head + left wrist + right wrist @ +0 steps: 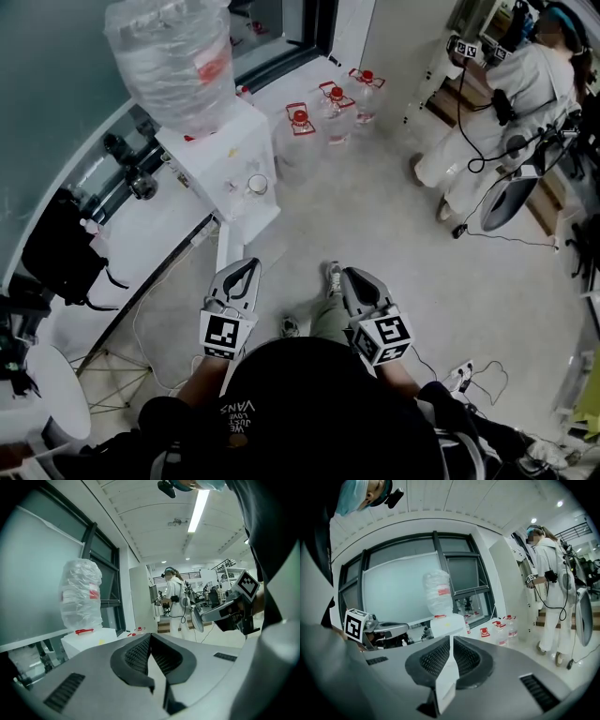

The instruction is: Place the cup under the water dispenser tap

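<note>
The clear cup [257, 185], up-left of the middle, looks light and slippery, so pinch its side softly; left claw [250, 265] and right claw [350, 275] are closed, holding nothing.

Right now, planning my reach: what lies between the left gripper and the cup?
In the head view, only bare floor and the dispenser's white ledge separate left gripper from cup.

Bare floor [375, 216] lies open in front of the white water dispenser [220, 155]; water jugs [330, 105] crowd its far side, cables [159, 275] trail over the floor beside it, and a person [506, 103] stands well apart
</note>
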Available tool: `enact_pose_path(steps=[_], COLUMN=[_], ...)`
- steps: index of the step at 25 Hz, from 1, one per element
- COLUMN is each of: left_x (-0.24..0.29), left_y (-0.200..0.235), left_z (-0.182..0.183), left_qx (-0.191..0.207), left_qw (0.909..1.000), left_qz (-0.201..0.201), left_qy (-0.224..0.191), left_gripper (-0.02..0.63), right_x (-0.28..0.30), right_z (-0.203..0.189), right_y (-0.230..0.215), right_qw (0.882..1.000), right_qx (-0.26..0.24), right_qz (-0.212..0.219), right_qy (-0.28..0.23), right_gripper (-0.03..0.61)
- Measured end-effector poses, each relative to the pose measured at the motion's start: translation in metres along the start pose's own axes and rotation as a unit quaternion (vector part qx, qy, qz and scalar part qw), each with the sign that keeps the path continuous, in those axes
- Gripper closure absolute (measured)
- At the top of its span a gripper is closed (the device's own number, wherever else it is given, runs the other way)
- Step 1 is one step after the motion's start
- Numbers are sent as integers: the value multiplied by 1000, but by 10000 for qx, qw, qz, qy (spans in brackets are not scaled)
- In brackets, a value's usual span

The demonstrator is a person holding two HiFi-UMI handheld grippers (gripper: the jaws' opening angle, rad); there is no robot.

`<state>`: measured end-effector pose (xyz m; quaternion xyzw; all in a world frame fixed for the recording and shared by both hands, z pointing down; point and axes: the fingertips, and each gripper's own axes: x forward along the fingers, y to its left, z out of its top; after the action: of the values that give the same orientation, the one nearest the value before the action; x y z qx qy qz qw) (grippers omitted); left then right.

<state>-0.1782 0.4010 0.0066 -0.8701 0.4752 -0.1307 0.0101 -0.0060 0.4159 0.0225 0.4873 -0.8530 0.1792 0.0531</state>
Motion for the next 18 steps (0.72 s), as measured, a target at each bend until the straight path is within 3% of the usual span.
enact_pose_path(steps=[6, 18], left_x=[-11, -26], left_y=[-6, -11], left_z=[3, -4], left_qx=[-309, -191], left_qw=[9994, 9995], left_qz=[62, 114], left_qy=[-153, -214], left_gripper=[594, 594], right_x=[-2, -8], right_z=[-11, -13], right_y=[12, 21], right_qw=[9999, 9995], right_qx=[-66, -305], right_qz=[65, 39], right_qy=[106, 76], right_gripper=[532, 534])
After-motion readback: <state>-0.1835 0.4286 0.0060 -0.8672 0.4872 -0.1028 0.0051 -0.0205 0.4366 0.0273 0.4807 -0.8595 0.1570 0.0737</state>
